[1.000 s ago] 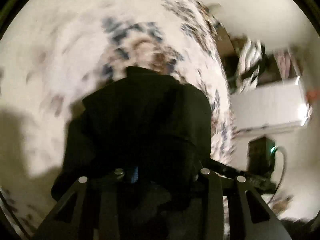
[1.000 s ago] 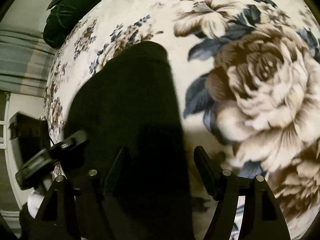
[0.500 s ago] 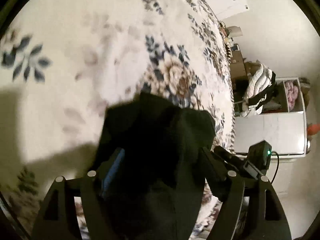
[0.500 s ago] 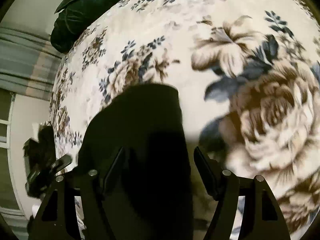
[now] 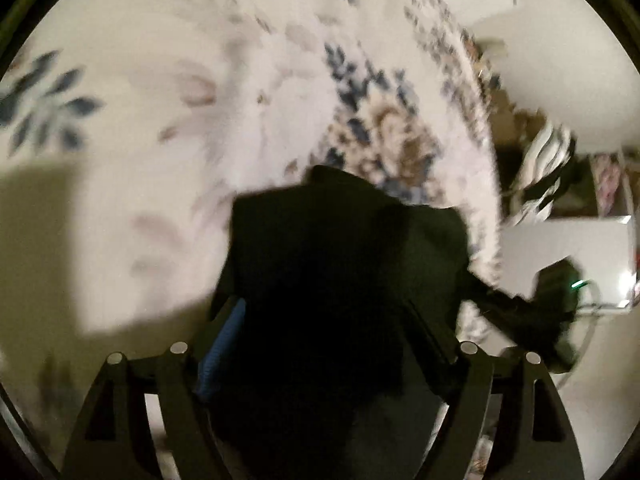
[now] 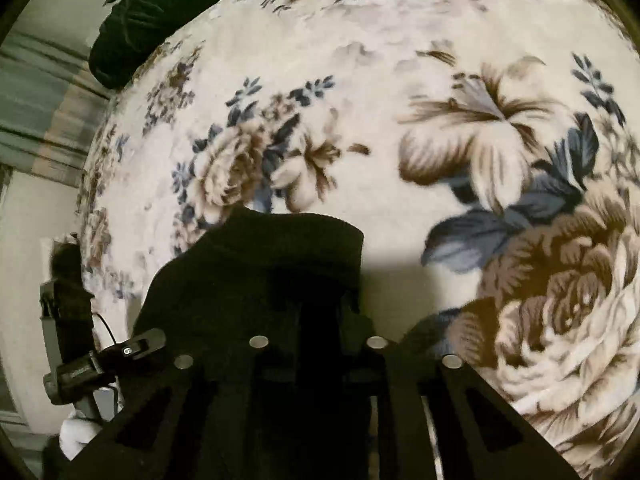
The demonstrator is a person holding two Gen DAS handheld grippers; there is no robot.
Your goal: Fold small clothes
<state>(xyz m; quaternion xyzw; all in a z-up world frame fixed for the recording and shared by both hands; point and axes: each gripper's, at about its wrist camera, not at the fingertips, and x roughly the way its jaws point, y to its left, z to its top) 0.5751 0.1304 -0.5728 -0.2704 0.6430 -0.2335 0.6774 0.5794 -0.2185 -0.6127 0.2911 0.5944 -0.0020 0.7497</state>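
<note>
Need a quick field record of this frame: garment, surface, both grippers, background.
garment: small black knit garment, lying on the blanket
surface: cream floral plush blanket
left gripper: jaws have just been opening, stand wide, garment between them, pads not pressing
right gripper: jaws have just been closing on the garment's fabric
background: dark green cushion at the blanket's far edge

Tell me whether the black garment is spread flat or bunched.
Bunched: the black garment lies doubled on the floral blanket, with overlapping layers showing.
</note>
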